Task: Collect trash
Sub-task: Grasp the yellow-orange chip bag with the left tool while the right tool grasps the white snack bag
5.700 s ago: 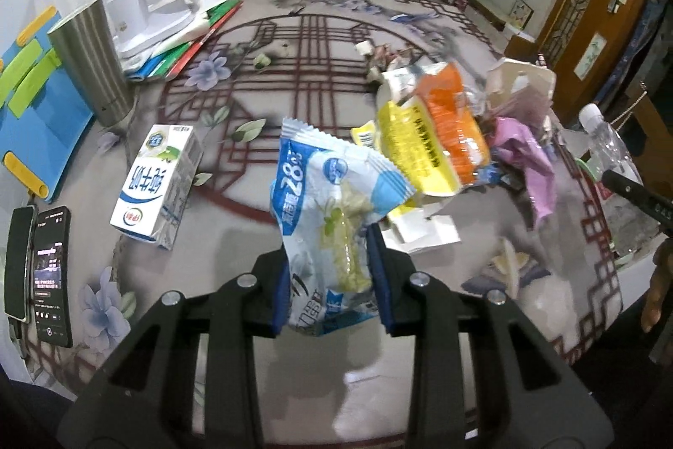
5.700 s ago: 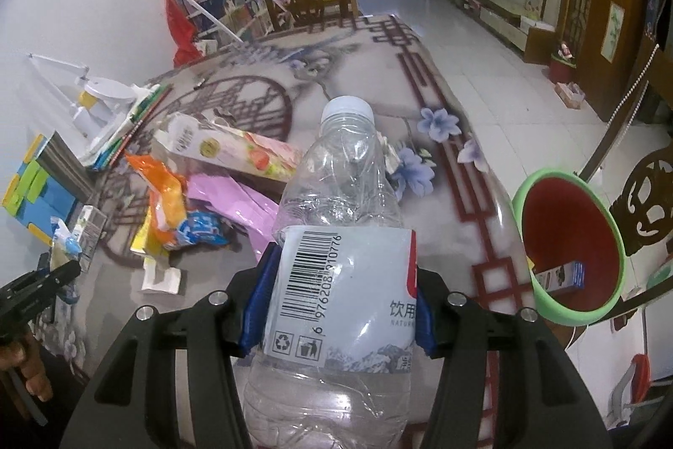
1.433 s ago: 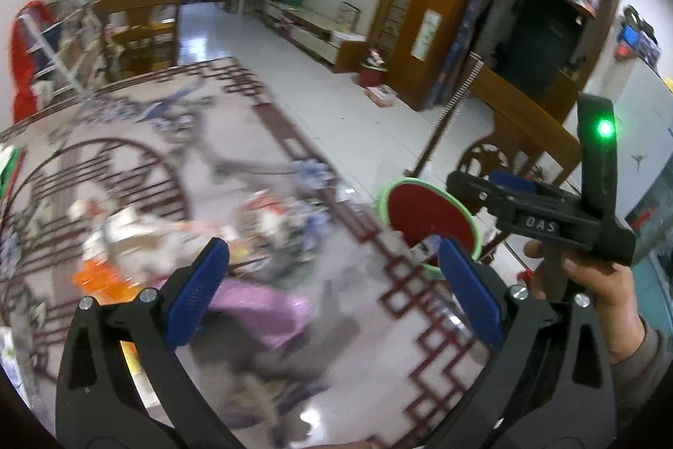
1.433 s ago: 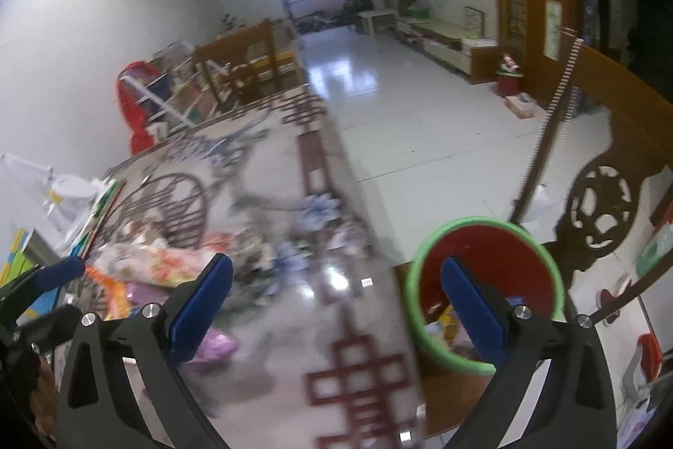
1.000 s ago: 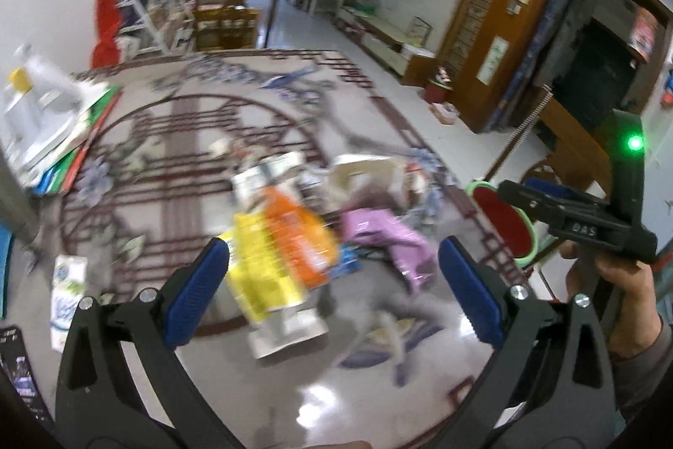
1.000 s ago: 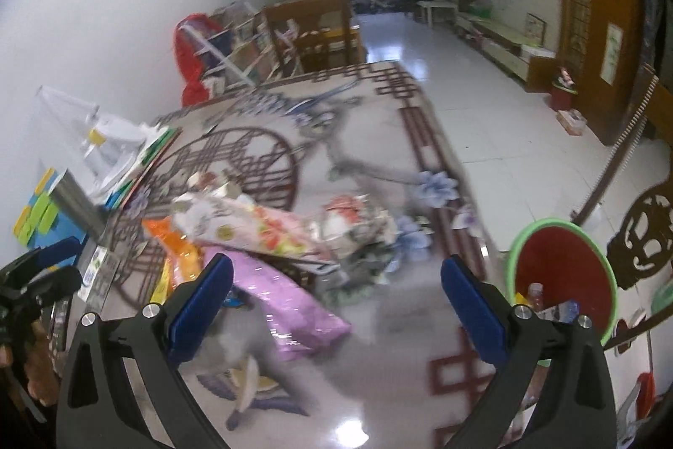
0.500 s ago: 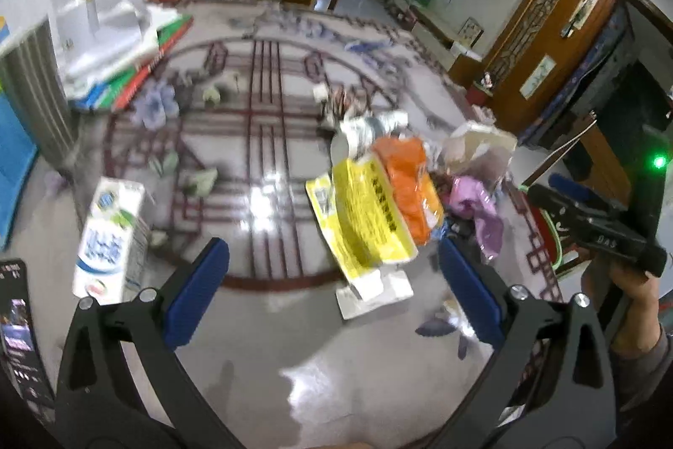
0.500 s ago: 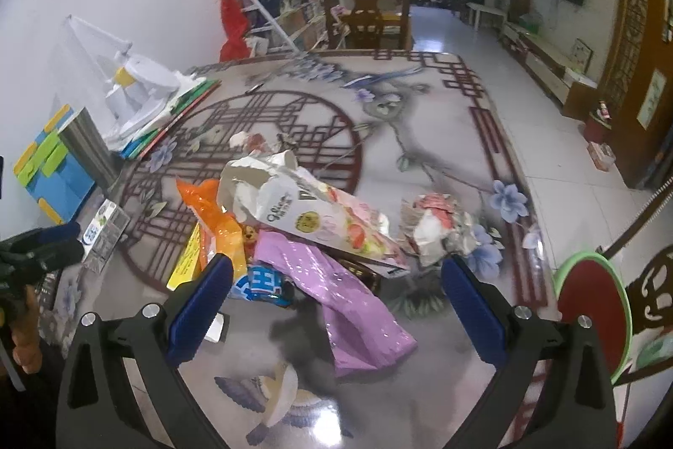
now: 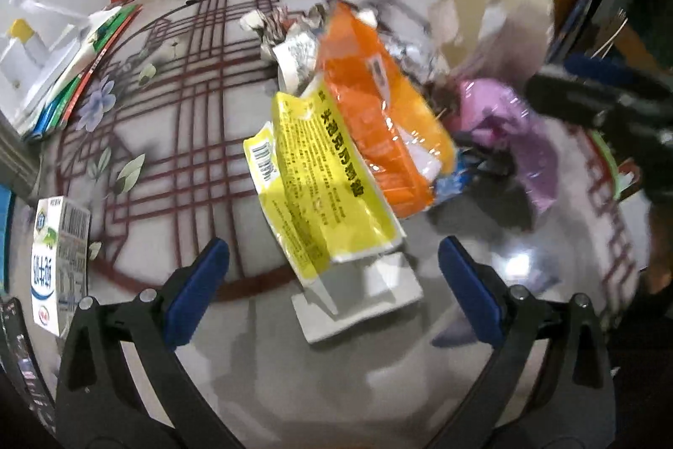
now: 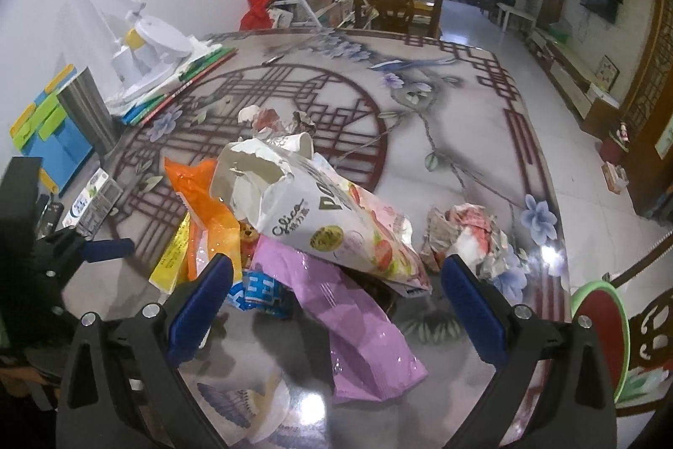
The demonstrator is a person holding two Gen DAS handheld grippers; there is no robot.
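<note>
Both the left gripper and right gripper gape empty. The glossy yellow plastic wrapper at twelve o'clock lies flat. Its slick film could slip from the pads.

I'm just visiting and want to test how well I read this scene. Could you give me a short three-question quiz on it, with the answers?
1. True or false: the left gripper is holding a wrapper.
2. Which wrapper lies nearest in front of the right gripper? A) the purple wrapper B) the orange wrapper C) the milk carton
3. Fill in: the yellow wrapper lies partly under the ____ wrapper.

Key
1. False. Its fingers stand wide apart with nothing between them.
2. A.
3. Orange; the orange one overlaps its far edge in the left wrist view.
</note>
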